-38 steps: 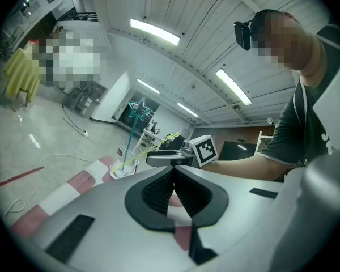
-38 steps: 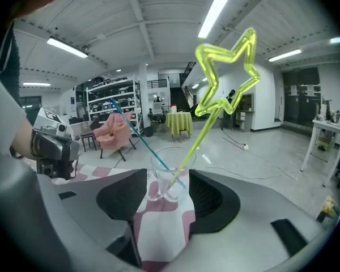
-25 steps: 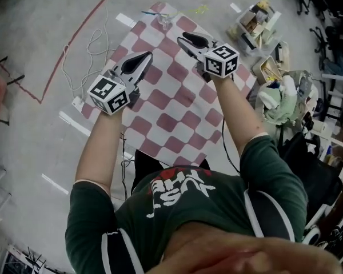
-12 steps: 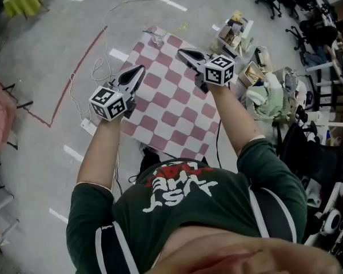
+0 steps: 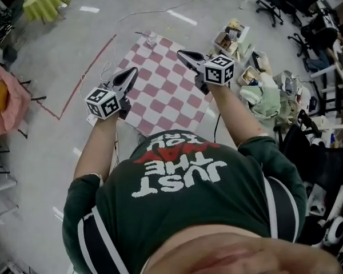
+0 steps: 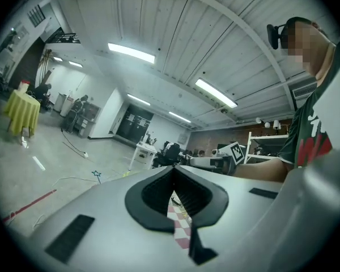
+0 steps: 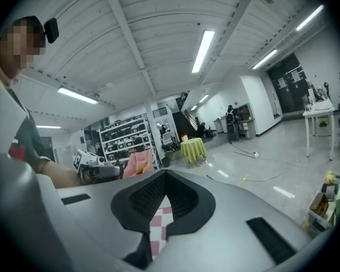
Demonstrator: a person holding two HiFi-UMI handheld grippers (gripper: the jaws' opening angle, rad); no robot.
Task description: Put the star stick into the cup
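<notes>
Your red-and-white checkered tabletop (image 5: pixel 166 87) stands on grey floor (image 5: pixel 51 147). Small clear cup (image 5: pixel 152 38) sits at its far corner. Red tape line (image 5: pixel 86 80) runs across the floor on your left, open boxes (image 5: pixel 228 39) on your right.

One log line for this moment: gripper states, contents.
left gripper: shut, empty | right gripper: shut, empty | both held above checkered mat

We see bright, even light from ceiling light strips (image 7: pixel 203 50); fisheye edges bend and darken, and near surfaces seem slightly soft.
</notes>
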